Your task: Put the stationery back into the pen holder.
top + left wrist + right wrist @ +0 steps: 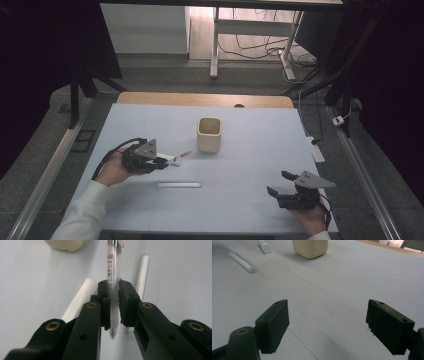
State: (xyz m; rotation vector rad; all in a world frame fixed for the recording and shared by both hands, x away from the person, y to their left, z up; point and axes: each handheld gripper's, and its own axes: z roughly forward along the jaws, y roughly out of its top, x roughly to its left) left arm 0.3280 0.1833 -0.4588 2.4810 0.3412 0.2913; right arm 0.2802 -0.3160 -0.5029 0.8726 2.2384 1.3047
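My left gripper (167, 161) hangs a little above the pale blue table at the left, shut on a clear-barrelled pen (113, 270) with a barcode label. The pen's tip points back toward the camera and its far end sticks out toward a cream square cup (209, 135). In the high view the pen (184, 154) juts from the jaws to the right. My right gripper (278, 183) rests near the front right edge, open, with nothing between its pads (274, 322). The right gripper (328, 315) faces the cup (310, 247) across bare table.
A white stick with a blue end (178, 185) lies flat in front of the left gripper, also seen as the white stick (240, 262). A second white stick (80, 297) lies under the left gripper. The table's wooden far edge (205, 99) runs behind the cup.
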